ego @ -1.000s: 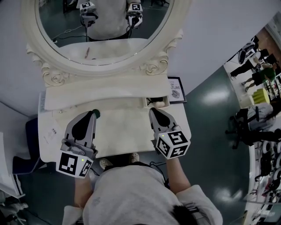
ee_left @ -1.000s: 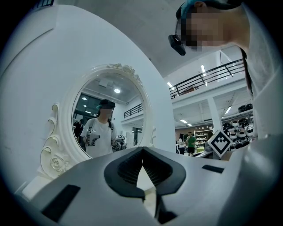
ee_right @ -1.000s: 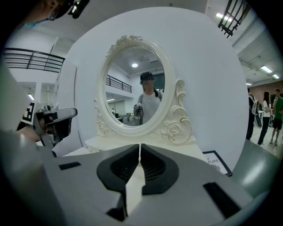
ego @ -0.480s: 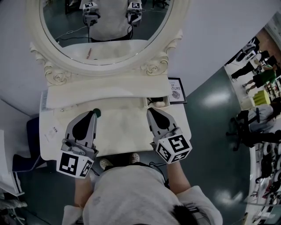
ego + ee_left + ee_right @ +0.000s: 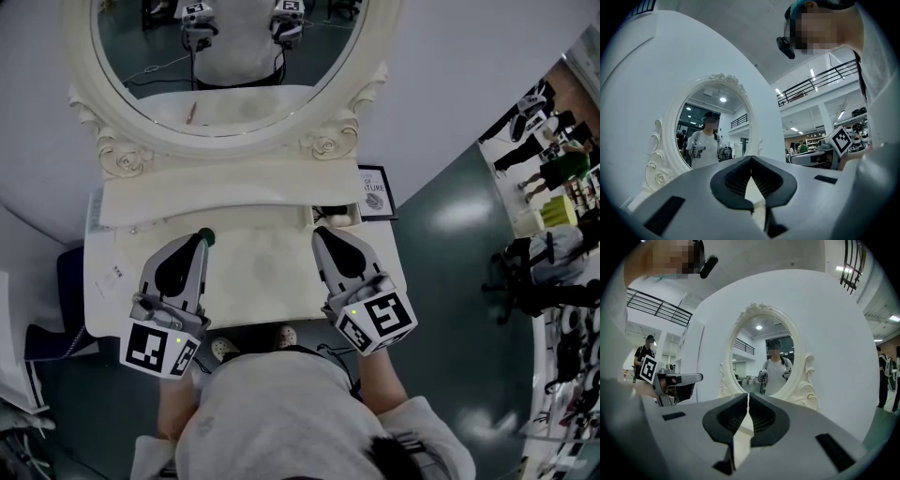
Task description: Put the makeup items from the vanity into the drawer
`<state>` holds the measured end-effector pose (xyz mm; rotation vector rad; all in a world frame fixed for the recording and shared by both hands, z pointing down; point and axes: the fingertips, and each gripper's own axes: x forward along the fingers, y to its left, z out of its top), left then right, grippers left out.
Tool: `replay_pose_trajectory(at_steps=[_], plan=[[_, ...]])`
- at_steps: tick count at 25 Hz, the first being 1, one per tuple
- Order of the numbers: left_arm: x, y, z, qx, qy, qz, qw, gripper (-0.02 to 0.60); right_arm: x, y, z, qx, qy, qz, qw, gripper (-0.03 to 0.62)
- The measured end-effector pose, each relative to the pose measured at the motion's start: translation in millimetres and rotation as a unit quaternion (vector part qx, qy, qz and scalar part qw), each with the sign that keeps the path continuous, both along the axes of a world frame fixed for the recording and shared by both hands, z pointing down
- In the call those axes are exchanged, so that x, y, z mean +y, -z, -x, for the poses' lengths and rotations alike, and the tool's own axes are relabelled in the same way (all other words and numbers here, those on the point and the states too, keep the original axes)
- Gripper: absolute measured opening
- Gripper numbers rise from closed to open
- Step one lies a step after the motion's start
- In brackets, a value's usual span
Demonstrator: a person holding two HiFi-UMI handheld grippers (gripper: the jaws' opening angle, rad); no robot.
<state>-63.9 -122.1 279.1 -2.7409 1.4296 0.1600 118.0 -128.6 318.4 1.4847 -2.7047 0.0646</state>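
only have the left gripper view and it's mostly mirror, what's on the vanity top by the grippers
Observer: A small dark green thing sits at the left gripper's tip; I cannot tell what it is.
Operator: and the right gripper
Observer: The right gripper hovers over the vanity top's right side, jaws together, nothing between them.
Operator: any drawer open
Observer: A small compartment just beyond the right gripper's tip looks open, with something dark inside.
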Motion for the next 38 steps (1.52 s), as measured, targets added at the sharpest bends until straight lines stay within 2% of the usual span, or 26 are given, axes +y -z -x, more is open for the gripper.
replay_pose_trajectory(at_steps=[13, 38], plan=[[12.5, 5.9, -3.6, 0.000, 0.004, -0.010, 0.9999, 0.015, 18.8, 25.0, 3.0, -0.017, 0.024, -0.048, 0.998, 0.028], [30.8, 18.3, -8.9, -0.002, 0.016, -0.028, 0.9995, 0.015, 36.0, 34.5, 2.3, -0.037, 0.044, -0.072, 0.996, 0.028]])
